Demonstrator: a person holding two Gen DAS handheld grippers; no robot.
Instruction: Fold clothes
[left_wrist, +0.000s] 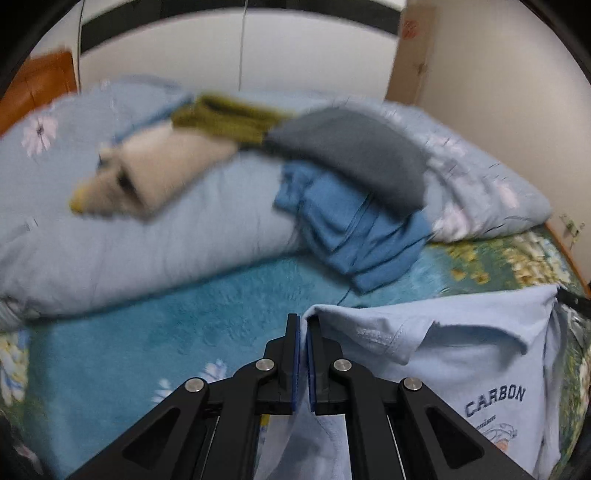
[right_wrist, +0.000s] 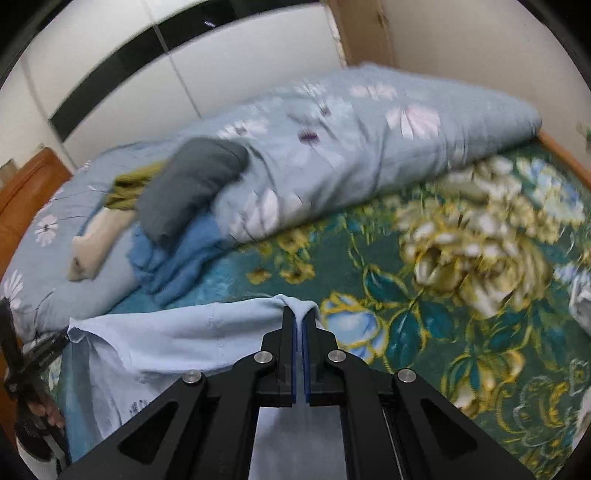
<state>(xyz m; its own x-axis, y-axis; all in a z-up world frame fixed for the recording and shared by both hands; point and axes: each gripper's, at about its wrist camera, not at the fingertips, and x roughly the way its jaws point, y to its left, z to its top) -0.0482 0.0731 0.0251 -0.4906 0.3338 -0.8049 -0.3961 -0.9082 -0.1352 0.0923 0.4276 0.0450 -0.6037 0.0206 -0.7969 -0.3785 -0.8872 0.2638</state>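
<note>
Both claws are pinched tight on the same garment: our left gripper (left_wrist: 302, 334) has its blue pads closed with only a thin fold of cloth between them, and our right gripper (right_wrist: 299, 326) is clamped the same way on another bunched bit of the edge. What we hold is a pale blue T-shirt (left_wrist: 480, 354), stretched between the two grips and hanging over the near part of the bed, above the teal floral blanket (right_wrist: 461, 258). We judge this to be the start of a fold — the shirt is lifted by its edge, held taut, and not yet laid flat or doubled over. The next move, as we see it, calls for both hands to travel together, keeping the edge straight and the tension even, so the cloth comes down smooth on the blanket rather than in a heap; if one side lags, the shirt will twist. Farther back, on the light blue flowered quilt (right_wrist: 351, 147), lie other clothes — a blue garment (left_wrist: 354, 229) with a grey piece (left_wrist: 354, 147) resting on it, an olive one (left_wrist: 229, 118) and a cream one (left_wrist: 166, 166) beside them. On the shirt's chest we can read "CARBON" (left_wrist: 495, 400) in dark blue; the smaller script under it is too blurred to make out.
</note>
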